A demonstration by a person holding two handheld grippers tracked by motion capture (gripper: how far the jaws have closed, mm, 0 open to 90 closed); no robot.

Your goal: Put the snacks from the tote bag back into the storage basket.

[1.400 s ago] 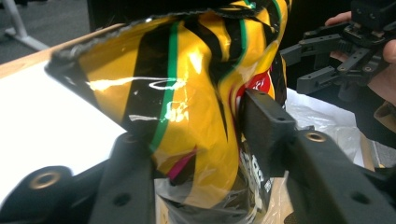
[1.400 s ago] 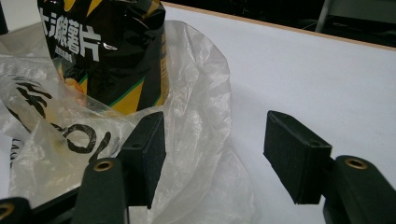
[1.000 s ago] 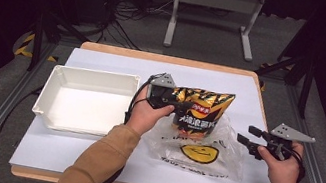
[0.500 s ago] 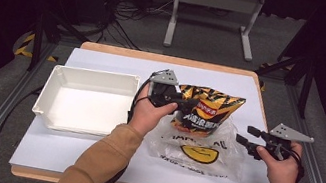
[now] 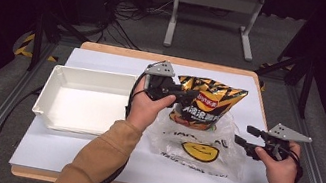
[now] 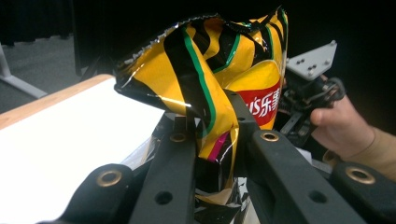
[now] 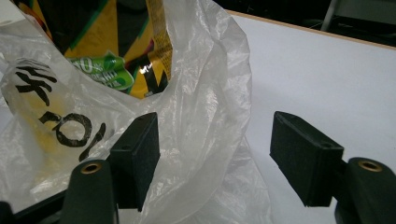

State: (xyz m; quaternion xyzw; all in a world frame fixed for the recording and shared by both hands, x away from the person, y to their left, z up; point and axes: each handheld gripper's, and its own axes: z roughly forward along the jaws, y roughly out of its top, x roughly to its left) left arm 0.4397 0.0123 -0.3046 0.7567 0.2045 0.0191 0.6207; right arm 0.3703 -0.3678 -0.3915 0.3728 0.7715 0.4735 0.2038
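A yellow and black chip bag (image 5: pixel 207 102) hangs upright over the mouth of a clear plastic bag (image 5: pixel 201 149) with a smiley print. My left gripper (image 5: pixel 186 94) is shut on the chip bag's crumpled left edge (image 6: pixel 219 70), and the foil is pinched between its jaws (image 6: pixel 212 121). At the right, my right gripper (image 5: pixel 244 135) is level with the plastic bag's right edge. Its jaws have just been opening. A fold of the plastic (image 7: pixel 201 107) lies between the pads (image 7: pixel 222 156), beside the left pad and apart from the right one. The chip bag's lower part (image 7: pixel 126 37) sits inside the plastic.
An empty white tray (image 5: pixel 73 101) lies on the left of the white table sheet (image 5: pixel 88 159). Dark floor, cables and a metal stand (image 5: pixel 213 9) lie beyond the table's far edge. The table's wooden rim (image 5: pixel 260 106) runs close to the right hand.
My left gripper has lifted the chip bag higher out of the plastic bag. The right hand has stayed in place, with its jaws slightly wider.
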